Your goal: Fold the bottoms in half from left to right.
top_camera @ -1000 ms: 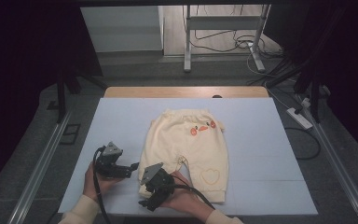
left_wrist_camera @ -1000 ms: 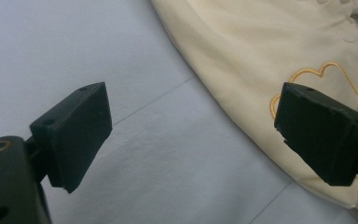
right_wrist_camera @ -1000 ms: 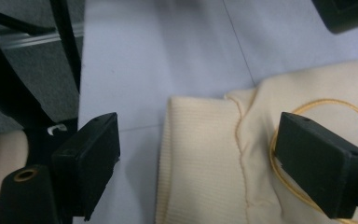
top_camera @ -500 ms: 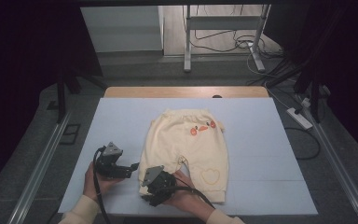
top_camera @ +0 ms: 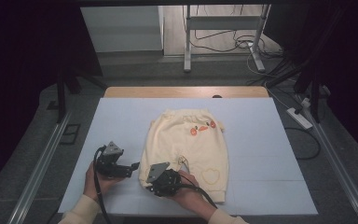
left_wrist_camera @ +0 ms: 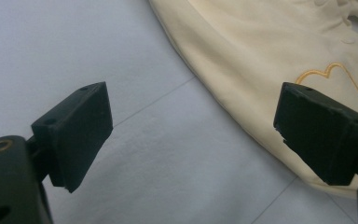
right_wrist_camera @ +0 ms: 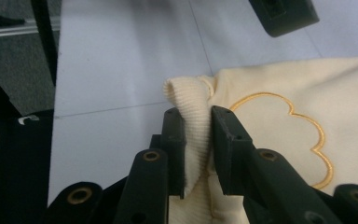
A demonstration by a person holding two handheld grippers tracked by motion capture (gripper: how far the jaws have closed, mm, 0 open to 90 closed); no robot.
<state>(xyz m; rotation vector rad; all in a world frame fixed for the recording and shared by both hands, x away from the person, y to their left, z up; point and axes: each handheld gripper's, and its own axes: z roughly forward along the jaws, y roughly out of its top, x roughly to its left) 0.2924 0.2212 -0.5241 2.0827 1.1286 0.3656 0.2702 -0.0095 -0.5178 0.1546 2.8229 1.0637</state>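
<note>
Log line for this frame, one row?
left gripper: open, beside shorts | right gripper: shut on ribbed cuff | mat

Pale cream-yellow baby trousers [top_camera: 186, 149], centre of the high view, with small orange-and-red motifs near the upper edge and a yellow outlined shape lower right | pale blue-white table cover [top_camera: 270, 154] | tan wooden table edge [top_camera: 186, 92] along the top | black grippers, lower left [top_camera: 133, 167] and lower centre [top_camera: 145, 183] | cream sleeves [top_camera: 81, 210]

Left hand-held gripper [top_camera: 131, 166] gapes wide; right hand-held gripper [right_wrist_camera: 197, 144] is clamped tight.
</note>
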